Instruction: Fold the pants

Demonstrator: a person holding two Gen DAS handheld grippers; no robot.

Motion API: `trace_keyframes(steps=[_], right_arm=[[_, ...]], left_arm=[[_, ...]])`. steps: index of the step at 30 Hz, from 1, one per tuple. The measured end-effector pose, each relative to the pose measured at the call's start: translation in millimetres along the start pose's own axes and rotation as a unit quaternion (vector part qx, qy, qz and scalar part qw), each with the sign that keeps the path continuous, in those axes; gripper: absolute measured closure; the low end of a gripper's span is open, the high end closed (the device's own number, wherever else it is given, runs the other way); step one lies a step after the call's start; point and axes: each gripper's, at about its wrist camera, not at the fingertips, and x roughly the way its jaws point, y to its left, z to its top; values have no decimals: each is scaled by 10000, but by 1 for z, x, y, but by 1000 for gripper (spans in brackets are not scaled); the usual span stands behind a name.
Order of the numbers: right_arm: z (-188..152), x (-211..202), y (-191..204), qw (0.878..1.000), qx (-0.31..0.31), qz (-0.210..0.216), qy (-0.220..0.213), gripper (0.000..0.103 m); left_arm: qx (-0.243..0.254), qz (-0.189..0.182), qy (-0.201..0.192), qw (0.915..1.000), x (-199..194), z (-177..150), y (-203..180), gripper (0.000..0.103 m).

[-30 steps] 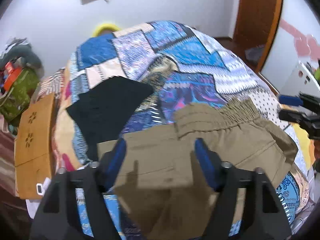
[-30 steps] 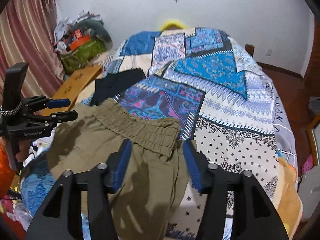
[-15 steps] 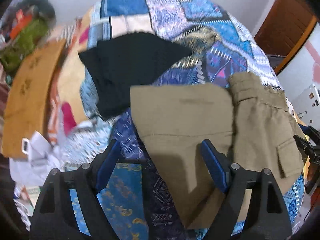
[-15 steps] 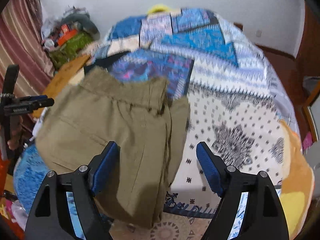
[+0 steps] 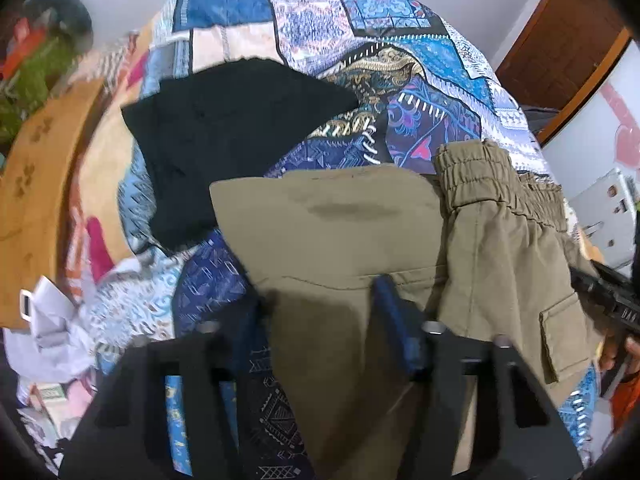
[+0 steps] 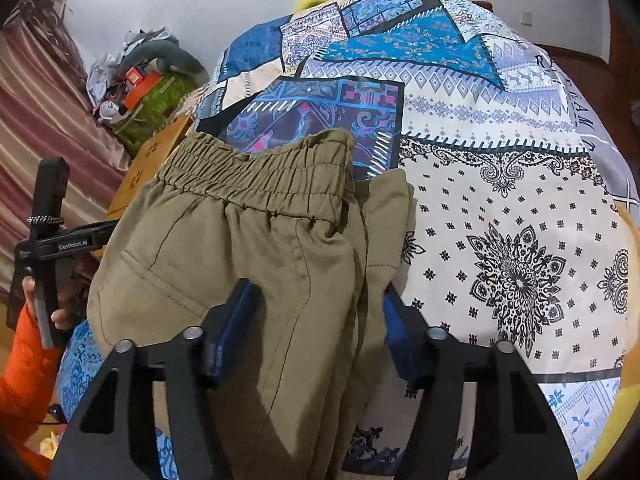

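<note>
The olive-khaki pants (image 5: pixel 360 232) lie folded on the patterned bedspread (image 5: pixel 400 60), elastic waistband (image 6: pixel 260 176) toward the far side. My left gripper (image 5: pixel 320 308) is open, its fingers straddling the near left part of the pants. My right gripper (image 6: pixel 316 312) is open, its blue-padded fingers (image 6: pixel 236 312) on either side of the near right part of the pants. Neither one pinches the cloth. The right gripper's body shows at the right edge of the left wrist view (image 5: pixel 608 296); the left gripper's body shows in the right wrist view (image 6: pixel 48 240).
A folded black garment (image 5: pixel 224 140) lies on the bed to the left of the pants. A wooden board (image 5: pixel 36 184) and crumpled paper (image 5: pixel 48 328) lie along the bed's left side. Clutter (image 6: pixel 140 80) is piled against the wall. A door (image 5: pixel 560 40) stands at right.
Both grippers have dropped lower and closer to the pants, with the jaws narrower than half a second ago. The pants now lie between the fingers of each.
</note>
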Motion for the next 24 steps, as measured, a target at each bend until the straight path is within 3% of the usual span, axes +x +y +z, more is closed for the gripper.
trace_keyframes(steps=[1,2,4,7,9,17,24], right_arm=[[1,-1,-1,10000,41,-2,-21,67],[2,-2,-3,9999,86,68,-30,69],[2,-5,-2,9998,96,38,-165,83],[6,-11,8,9991,-112,-151,-376,91],[10,-19,16,9980,-263,-232,-535,93],[49,-38,50,9917,-894,-286,-878,94],[96,-41,86,9811,-1404,-311,-1298,95]], left_arm=[[61,77,-23,9999,-1,0,-2,77],[114,96,-23,9999,-2,0,-5,83],[185,262,-61,9995,-4,1,-8,91],[215,362,-228,9989,-14,3,-10,94],[226,374,-507,9978,-31,6,-9,95],[366,354,-1033,9933,-74,30,-12,99],[197,576,-1579,9856,-105,62,15,99]])
